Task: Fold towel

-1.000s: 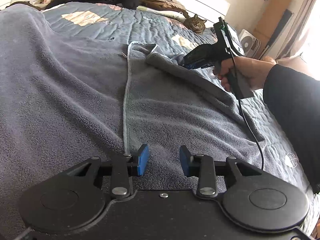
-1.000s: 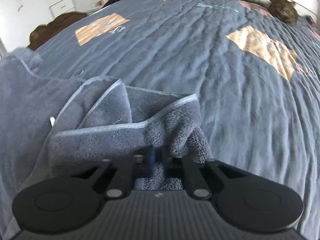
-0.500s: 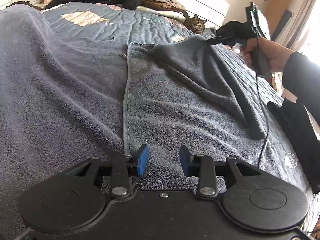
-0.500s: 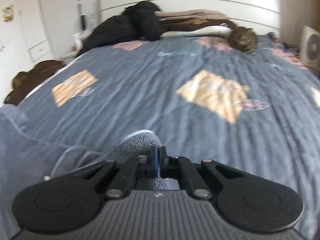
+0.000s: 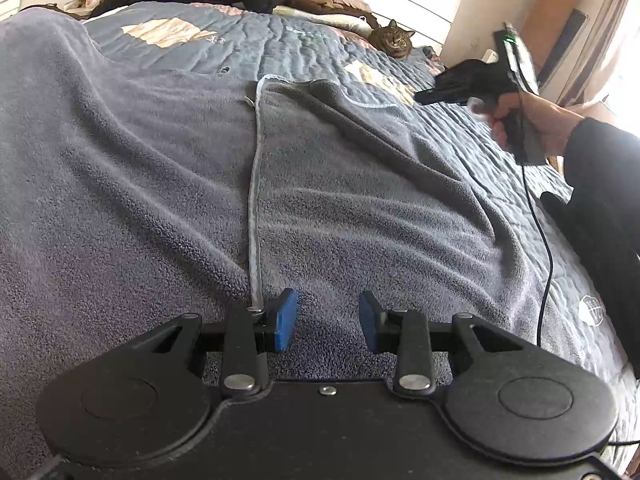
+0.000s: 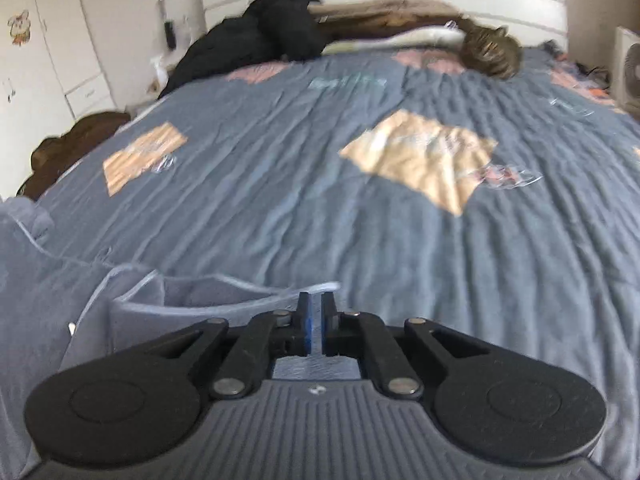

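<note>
Grey towel [image 5: 360,200] lies spread across the bed [image 5: 224,44], its pale hem running up the middle. Left tongs [image 5: 328,326] hover low over the towel's near edge, blue pads spread wide, nothing between them. Right tongs [image 6: 316,312], above the towel's far corner, are nearly pressed together with only a thin slit showing; whether cloth sits in that slit, I cannot tell. Beyond the towel, a tabby cat [image 5: 394,42] sits at the headboard.

Daylight glare at right, soft shadows, fisheye-bent edges, right wrist view seemingly motion-blurred
</note>
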